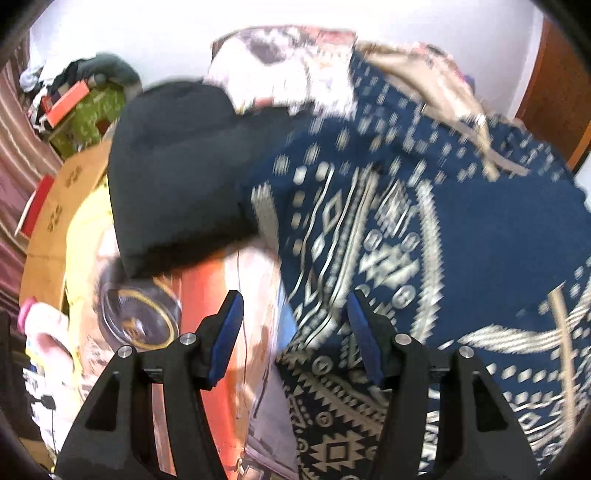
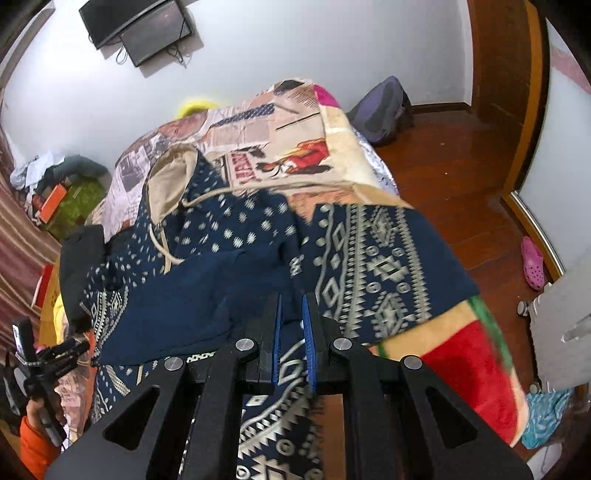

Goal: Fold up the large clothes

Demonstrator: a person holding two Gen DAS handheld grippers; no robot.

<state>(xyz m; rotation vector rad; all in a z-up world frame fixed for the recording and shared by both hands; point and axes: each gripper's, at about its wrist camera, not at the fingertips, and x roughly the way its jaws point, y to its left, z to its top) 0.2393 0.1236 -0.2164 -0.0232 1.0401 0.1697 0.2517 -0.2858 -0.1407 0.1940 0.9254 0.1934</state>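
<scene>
The right gripper [image 2: 293, 325] pinches the navy patterned hoodie [image 2: 236, 280] at lower centre to carry a fold, while the left gripper [image 1: 293, 332] stands spread, ready.

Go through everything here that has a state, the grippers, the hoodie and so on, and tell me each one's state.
Left gripper: open, holding nothing.
Right gripper: shut on hoodie fabric.
Hoodie: partly folded, rumpled, on the blanket.
Blanket: spread over the bed.
Black garment: bunched beside the hoodie.
Wall screen: dark.

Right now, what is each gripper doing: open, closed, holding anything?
Left gripper: open, nothing between its fingers, above the edge of the navy patterned hoodie.
Right gripper: closed on a fold of the navy patterned hoodie.
</scene>
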